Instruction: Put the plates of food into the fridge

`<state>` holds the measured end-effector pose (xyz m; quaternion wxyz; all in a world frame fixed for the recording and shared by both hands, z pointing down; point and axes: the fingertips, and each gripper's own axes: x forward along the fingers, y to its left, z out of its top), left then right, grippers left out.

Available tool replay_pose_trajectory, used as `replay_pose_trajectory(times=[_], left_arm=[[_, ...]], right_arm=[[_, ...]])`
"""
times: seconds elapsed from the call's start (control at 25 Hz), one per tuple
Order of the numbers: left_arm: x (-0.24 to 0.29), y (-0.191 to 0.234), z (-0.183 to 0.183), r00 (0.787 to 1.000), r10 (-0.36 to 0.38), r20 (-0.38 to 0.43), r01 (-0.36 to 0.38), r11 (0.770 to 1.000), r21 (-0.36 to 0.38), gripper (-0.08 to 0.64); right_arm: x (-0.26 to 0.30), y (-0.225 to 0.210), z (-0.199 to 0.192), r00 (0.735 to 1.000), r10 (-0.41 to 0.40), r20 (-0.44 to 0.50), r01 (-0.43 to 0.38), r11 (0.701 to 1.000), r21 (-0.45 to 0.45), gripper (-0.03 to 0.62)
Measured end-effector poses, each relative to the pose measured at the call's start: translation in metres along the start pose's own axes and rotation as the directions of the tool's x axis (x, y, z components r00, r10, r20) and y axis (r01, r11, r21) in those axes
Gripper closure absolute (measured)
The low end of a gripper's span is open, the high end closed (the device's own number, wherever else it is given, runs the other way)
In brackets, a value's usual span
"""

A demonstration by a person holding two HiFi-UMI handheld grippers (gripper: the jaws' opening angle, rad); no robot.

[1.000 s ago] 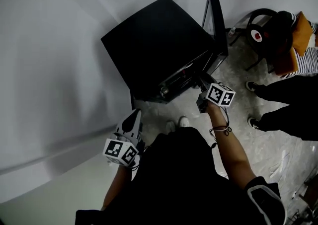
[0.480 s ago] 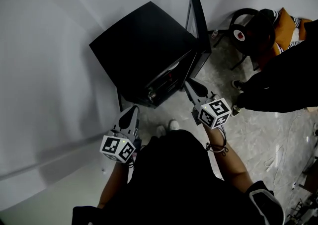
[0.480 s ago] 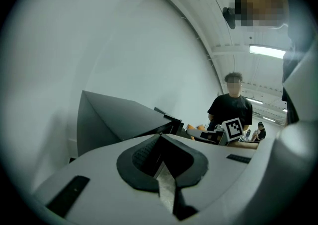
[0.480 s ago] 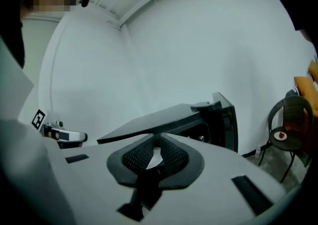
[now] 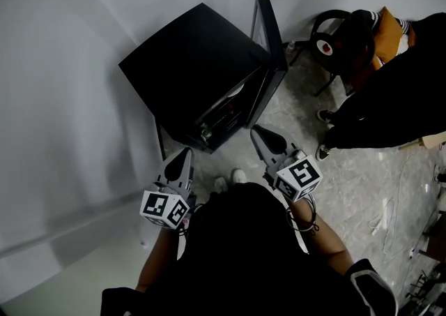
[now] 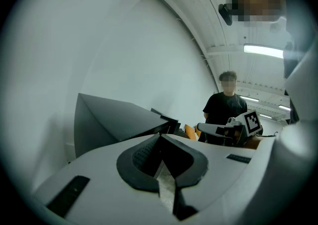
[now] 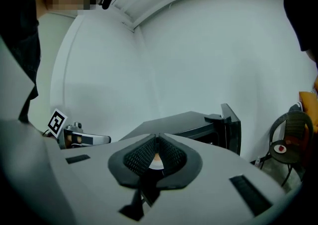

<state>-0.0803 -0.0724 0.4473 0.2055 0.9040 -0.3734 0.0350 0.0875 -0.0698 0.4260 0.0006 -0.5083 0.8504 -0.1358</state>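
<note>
We stand over the black fridge (image 5: 191, 56), set against the white wall (image 5: 63, 98), with its door (image 5: 268, 35) swung open. A bystander (image 5: 397, 91) stands to its right. Our left gripper (image 5: 184, 155) is pinched together and empty. Our right gripper (image 5: 258, 133) is closing, its jaws nearly together with nothing between them. The pale shapes on the fridge shelf (image 5: 221, 114) are too dim to name.

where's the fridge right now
In the head view the black fridge sits on the floor at upper centre, backed against the white wall, its door swung open toward the chair.
</note>
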Motion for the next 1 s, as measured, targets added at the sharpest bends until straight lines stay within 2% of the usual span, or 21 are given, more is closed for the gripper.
replay_pose_trajectory(times=[0.16,0.28,0.48,0.76,1.0], left_arm=[[-0.001,-0.001,0.003,1.0,-0.007,0.011,0.007,1.0,0.0,0.537],[-0.003,-0.001,0.002,1.0,-0.008,0.011,0.008,1.0,0.0,0.537],[-0.004,0.0,-0.003,1.0,-0.005,0.004,0.005,1.0,0.001,0.537],[-0.008,0.001,-0.001,1.0,-0.006,0.013,0.006,1.0,-0.002,0.537],[-0.015,0.006,0.002,1.0,0.009,0.012,-0.009,1.0,-0.001,0.537]], right_arm=[[-0.008,0.026,0.024,0.997,0.026,0.069,-0.02,0.997,-0.08,0.554],[-0.012,0.041,0.032,0.996,0.055,0.065,-0.047,0.992,-0.116,0.552],[-0.014,0.052,0.038,0.994,0.075,0.083,-0.066,0.992,-0.108,0.554],[-0.016,0.055,0.046,0.989,0.062,0.137,-0.049,0.994,-0.102,0.552],[-0.008,0.059,0.04,0.99,0.08,0.118,-0.068,0.992,-0.104,0.552]])
